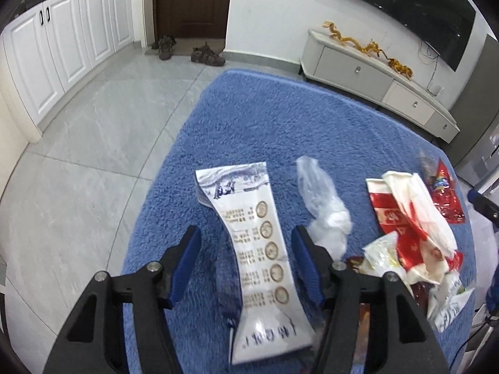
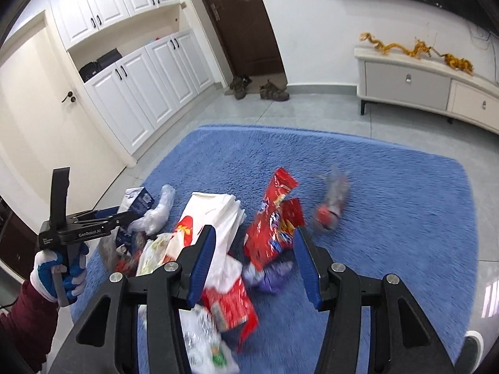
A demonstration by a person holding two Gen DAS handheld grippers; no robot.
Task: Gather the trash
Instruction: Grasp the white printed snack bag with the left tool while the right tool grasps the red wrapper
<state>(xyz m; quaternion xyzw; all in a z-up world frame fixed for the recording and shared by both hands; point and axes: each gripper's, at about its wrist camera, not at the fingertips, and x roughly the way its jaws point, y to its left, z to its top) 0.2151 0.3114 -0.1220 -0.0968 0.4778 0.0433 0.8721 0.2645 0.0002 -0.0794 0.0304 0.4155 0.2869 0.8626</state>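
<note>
Both grippers, left (image 1: 246,243) and right (image 2: 254,240), hang with jaws apart, gripping nothing, over scattered wrappers. White packet (image 1: 262,255), clear bag (image 1: 324,212) and red bag (image 2: 271,227) litter a blue rug (image 1: 280,118) on grey tiles (image 1: 78,155).

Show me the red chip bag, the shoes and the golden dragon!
red chip bag (image 2: 269,230), right wrist view, middle of bag.
shoes (image 2: 274,92), right wrist view, right shoe.
golden dragon (image 2: 396,46), right wrist view, its body.

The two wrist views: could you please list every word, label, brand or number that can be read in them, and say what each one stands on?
"GenRobot.AI": white lettering on the black body of the left gripper, in the right wrist view.
White-and-grey wrapper: printed rows and large characters, too blurred to read.
Red-and-white wrapper: white characters, unreadable.
Red snack bag: logo blurred by motion.
Small label on the left gripper's rear: too small.
</note>
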